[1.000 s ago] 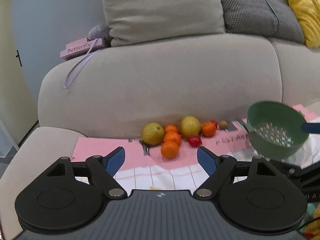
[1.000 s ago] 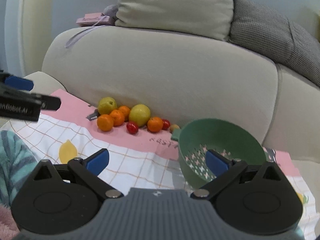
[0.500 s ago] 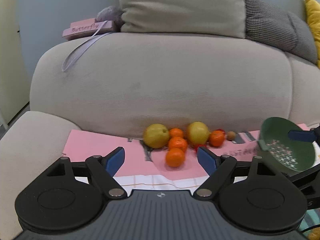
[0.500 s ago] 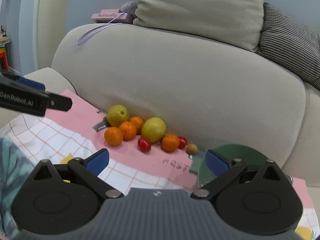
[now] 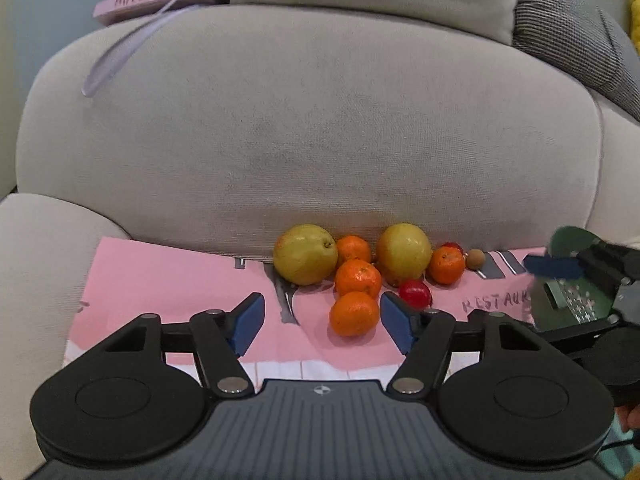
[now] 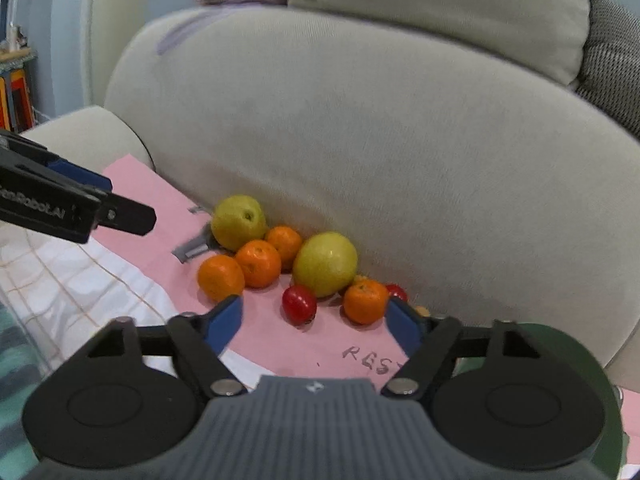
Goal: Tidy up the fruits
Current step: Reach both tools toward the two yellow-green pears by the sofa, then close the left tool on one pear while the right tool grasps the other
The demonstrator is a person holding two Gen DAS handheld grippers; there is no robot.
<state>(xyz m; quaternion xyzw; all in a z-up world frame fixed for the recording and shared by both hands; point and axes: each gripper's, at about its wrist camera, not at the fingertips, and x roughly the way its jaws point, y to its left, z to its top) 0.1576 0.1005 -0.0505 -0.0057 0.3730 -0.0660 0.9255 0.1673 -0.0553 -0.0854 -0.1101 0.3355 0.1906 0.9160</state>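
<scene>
Fruit cluster sits on the pink cloth (image 5: 168, 276) against the sofa back (image 5: 312, 128). Left gripper (image 5: 322, 322): jaws apart, empty. The nearest mandarin (image 5: 354, 313) lies between the fingertips, slightly right of centre and just beyond them — round, no long axis to align. Right gripper (image 6: 314, 322): jaws apart, empty, facing the red fruit (image 6: 299, 304). The green colander (image 5: 572, 292) is at right. Judgement: the left is nearer that mandarin — advance straight, then close.
</scene>
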